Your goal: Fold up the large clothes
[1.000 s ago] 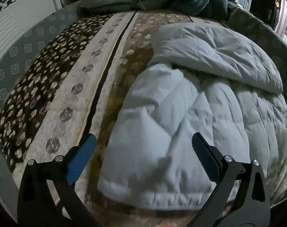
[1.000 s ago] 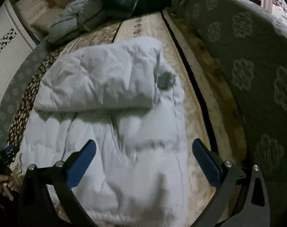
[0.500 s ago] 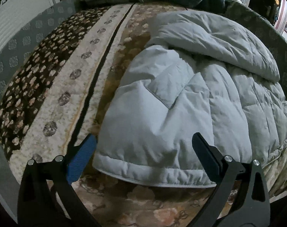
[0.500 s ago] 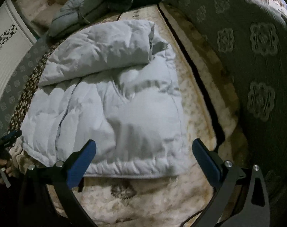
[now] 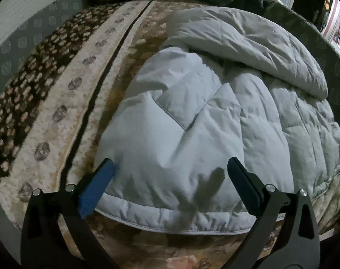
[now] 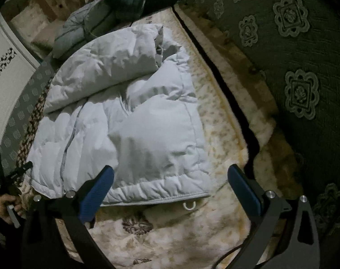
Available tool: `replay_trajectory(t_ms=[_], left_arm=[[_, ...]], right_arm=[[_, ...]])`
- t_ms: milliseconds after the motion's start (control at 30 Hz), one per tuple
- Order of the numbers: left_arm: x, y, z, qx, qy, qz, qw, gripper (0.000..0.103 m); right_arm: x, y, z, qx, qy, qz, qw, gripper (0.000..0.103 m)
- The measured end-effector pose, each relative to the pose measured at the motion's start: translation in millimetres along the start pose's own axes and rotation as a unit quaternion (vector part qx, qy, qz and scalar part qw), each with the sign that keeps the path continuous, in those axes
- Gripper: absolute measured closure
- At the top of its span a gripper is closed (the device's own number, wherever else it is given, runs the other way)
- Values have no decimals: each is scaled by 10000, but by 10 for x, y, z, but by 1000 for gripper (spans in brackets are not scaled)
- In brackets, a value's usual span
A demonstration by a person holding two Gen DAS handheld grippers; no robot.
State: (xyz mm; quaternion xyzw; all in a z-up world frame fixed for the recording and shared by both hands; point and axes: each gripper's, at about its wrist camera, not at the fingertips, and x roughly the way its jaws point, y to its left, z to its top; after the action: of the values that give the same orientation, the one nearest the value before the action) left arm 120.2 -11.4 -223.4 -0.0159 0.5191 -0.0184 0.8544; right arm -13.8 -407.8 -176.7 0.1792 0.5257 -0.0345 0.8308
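A large pale grey puffer jacket [image 5: 203,123] lies spread on the patterned blanket, its top part folded down across the back. It also shows in the right wrist view [image 6: 129,121], hem nearest me. My left gripper [image 5: 170,179] is open and empty, hovering over the jacket's near left hem corner. My right gripper [image 6: 170,183] is open and empty above the right hem corner, where a small white ring [image 6: 189,205] pokes out. The left gripper [image 6: 15,174] and the hand holding it show at the left edge of the right wrist view.
The jacket lies on a brown-and-cream patterned blanket [image 5: 57,103]. A pile of dark and grey clothes [image 6: 116,6] sits at the far end. A dark green patterned backrest [image 6: 299,71] rises on the right. A white panel [image 6: 6,78] stands at the left.
Both grippers have drawn back toward the near hem, so more of the blanket in front of the jacket shows. The jacket's lower half now lies flatter. Both grippers stay open.
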Motion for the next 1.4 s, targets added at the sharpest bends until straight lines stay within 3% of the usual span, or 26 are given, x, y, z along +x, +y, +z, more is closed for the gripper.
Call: replay_trajectory(t_ms=[167, 300, 400, 500, 567, 700, 933, 1033, 1200, 1300, 1400], left_arm=[[61, -95, -123, 252, 128, 86, 9996, 3], [-9, -172, -305, 374, 124, -91, 9992, 3], [87, -272, -363, 734, 238, 92, 9970, 3], [241, -265, -396, 625, 413, 107, 9971, 3], [302, -314, -412, 692, 382, 256, 9965, 3], [392, -355, -429, 668, 377, 370, 9964, 3], [448, -308, -306, 556, 723, 294, 9954, 3], [389, -335, -245, 633, 653, 297, 9954, 17], [159, -260, -129, 419, 304, 158, 9985, 77], [-9, -129, -51, 139, 122, -80, 9998, 89], [-281, -93, 14, 216, -194, -181, 9994, 93]], right_arm=[[187, 76, -3, -402, 126, -658, 9969, 2], [401, 77, -65, -452, 464, -585, 9962, 2], [501, 264, -116, -948, 614, -562, 9920, 2], [589, 323, -146, -1158, 732, -699, 9881, 3], [612, 304, -146, -1118, 774, -651, 9886, 11], [568, 296, -139, -1148, 723, -445, 9898, 48], [382, 266, -142, -1056, 472, 39, 9933, 75], [208, 294, -139, -1011, 242, 252, 9943, 82], [-96, 372, -83, -928, -240, 483, 9942, 85], [-312, 377, -25, -816, -553, 701, 9927, 85], [-500, 392, 9, -803, -846, 768, 9902, 87]])
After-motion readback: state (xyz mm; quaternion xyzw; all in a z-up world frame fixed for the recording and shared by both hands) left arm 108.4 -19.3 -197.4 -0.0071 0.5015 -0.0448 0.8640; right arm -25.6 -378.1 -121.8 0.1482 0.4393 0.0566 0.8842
